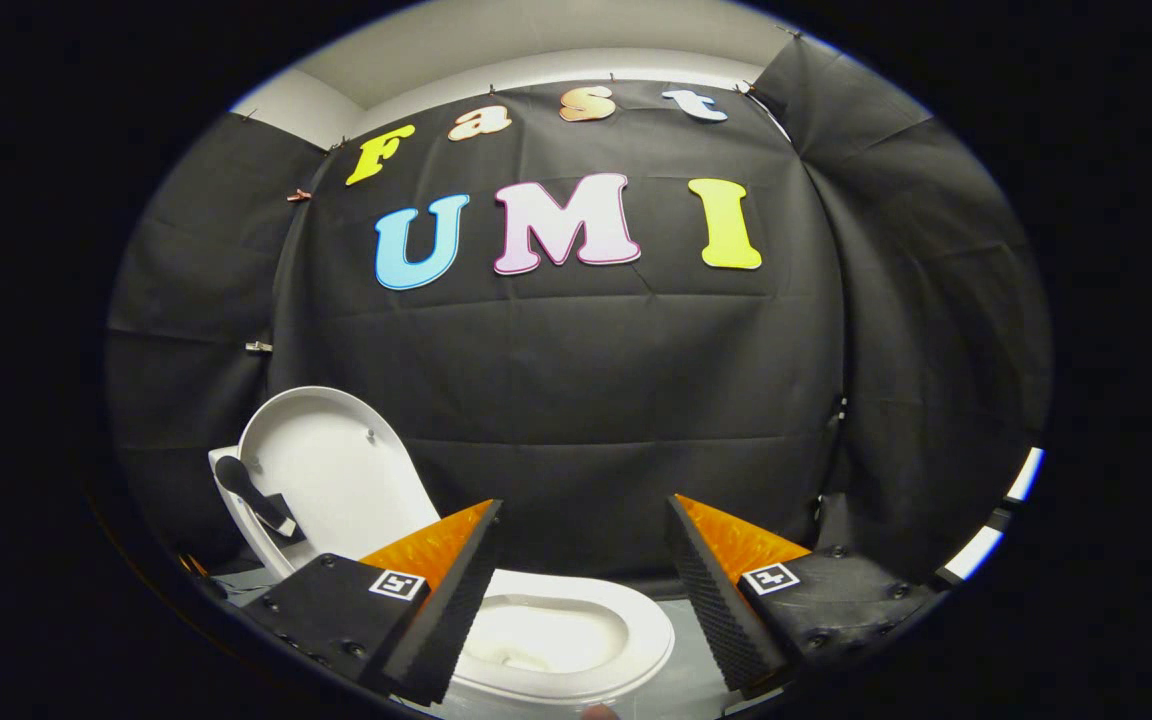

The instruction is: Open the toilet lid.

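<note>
Black cloth drapes the booth walls (576, 400), with a pale ceiling (536, 50) above. At about eight o'clock from the gripper (581, 590) the toilet lid (331, 470) stands raised, white and glossy, leaning back. The white seat (636, 625) and bowl (536, 640) lie between and just ahead of the fingers (446, 610), which are spread apart, grasping nothing. Small square markers (771, 577) sit on the finger mounts; no readable writing on them.

Black cloth wall (576, 400) hangs creased across the middle of the frame, pinned by small clips (298, 196) along its upper left edge, under a white ceiling (536, 40).
</note>
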A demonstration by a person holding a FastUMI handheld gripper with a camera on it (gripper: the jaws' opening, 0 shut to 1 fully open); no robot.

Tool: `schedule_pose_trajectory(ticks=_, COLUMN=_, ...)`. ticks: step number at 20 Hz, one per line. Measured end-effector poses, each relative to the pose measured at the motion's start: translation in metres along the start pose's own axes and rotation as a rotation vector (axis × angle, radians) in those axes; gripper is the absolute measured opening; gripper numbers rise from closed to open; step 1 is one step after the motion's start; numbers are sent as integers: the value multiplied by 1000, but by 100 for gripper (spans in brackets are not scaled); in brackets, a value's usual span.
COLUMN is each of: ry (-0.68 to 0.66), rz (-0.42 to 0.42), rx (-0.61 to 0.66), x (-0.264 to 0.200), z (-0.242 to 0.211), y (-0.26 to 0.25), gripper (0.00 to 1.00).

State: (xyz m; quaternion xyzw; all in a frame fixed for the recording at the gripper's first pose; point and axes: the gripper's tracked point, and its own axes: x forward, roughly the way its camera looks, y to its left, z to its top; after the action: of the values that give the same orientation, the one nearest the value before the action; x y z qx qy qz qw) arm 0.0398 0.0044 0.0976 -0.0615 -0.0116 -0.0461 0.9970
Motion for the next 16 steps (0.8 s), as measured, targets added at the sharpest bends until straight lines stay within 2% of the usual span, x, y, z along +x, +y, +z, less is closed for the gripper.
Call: schedule_pose_trajectory(ticks=16, ry=17, rz=3, rx=26, x=1, z=-4, y=-1, gripper=99)
